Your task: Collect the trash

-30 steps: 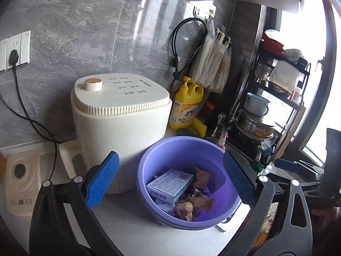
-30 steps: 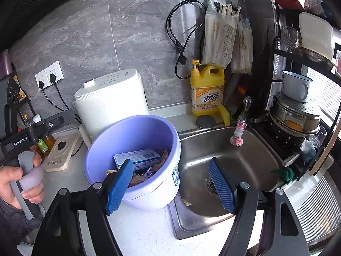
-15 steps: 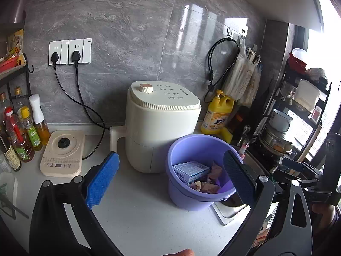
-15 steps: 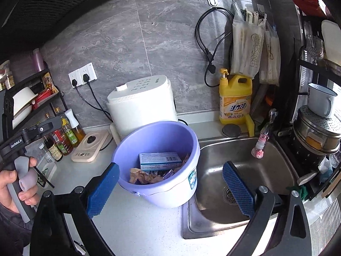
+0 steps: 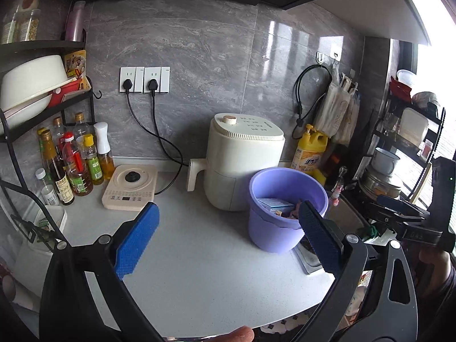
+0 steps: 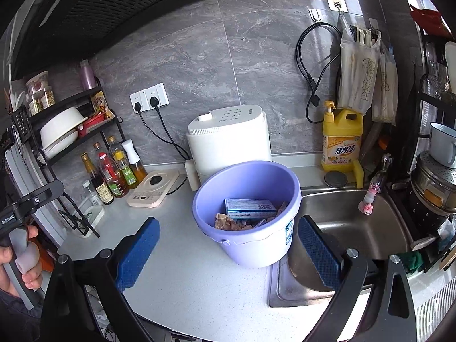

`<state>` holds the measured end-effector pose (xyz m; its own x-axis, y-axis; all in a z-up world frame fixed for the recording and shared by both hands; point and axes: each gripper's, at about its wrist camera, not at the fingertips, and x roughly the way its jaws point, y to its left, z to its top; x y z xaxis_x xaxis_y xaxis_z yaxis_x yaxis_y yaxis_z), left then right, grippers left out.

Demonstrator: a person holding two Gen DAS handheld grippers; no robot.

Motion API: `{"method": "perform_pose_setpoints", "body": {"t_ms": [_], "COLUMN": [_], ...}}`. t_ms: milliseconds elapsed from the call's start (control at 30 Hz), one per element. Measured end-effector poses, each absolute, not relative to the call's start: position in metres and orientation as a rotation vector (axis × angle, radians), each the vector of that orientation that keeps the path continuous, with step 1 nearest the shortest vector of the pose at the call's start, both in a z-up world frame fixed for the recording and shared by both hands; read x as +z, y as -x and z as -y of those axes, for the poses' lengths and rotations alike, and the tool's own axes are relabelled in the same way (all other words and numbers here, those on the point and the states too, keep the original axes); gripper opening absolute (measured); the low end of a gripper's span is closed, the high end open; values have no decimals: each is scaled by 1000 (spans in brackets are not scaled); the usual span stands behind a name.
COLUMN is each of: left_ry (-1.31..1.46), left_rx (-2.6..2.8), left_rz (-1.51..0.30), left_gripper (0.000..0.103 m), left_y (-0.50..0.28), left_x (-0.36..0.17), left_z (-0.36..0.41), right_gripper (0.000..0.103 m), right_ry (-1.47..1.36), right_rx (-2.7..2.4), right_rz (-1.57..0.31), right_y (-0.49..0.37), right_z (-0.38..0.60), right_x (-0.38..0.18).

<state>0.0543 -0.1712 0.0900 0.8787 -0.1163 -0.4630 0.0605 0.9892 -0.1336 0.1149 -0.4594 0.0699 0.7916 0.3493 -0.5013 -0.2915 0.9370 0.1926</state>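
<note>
Bucket: a lilac plastic bucket [image 6: 246, 213] stands upright on the pale table [image 6: 182, 279], just beside the left rim of the steel sink [image 6: 350, 228] and right in front of the white appliance [image 6: 228, 139].
Trash: inside the bucket lie a light blue carton [image 6: 249, 207] and crumpled brown wrappers [image 6: 230, 224]; from the left wrist view only the carton's top [image 5: 273, 202] and a bit of wrapper show over the rim of the bucket [image 5: 285, 208].
Right gripper: the right gripper [image 6: 228, 252] is spread wide and empty, its blue pads [image 6: 138, 253] well apart either side of the bucket and short of it, touching nothing.
Left gripper: the left gripper [image 5: 228, 240] is likewise released with nothing between its pads [image 5: 136, 240]; it hangs above bare table to the left of the bucket.
Hands: the left hand [image 6: 17, 262] grips the grey handle of its tool at the far left of the right wrist view; the right hand [image 5: 436, 265] shows at the right edge of the left wrist view.
Back wall: a yellow detergent bottle [image 6: 342, 139] stands behind the sink, and two black plugs sit in the wall sockets [image 5: 144, 79].
Left side: oil and sauce bottles [image 5: 71, 162] cluster under a black shelf, beside a flat cream hob [image 5: 129, 186].
</note>
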Motion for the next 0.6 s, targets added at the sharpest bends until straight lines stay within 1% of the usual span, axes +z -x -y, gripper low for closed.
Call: {"method": "perform_pose_setpoints", "body": {"t_ms": [100,267,600], "left_ry": [97,70,86], "left_rx": [-56,-25,-24], "left_rz": [-514,-504,-498], "left_gripper": [97,97,97], "left_y": [-35,0,43], "left_x": [91,91,76], "left_z": [171,174,171], "right_gripper": [95,95,95], "right_ry": [-114,-123,-122], "right_rx": [368,411,478], "right_rz": [-560,-545,-562], "right_y": [-100,-72,-24], "right_z": [458,454,451], "right_x": [74,75,60]}}
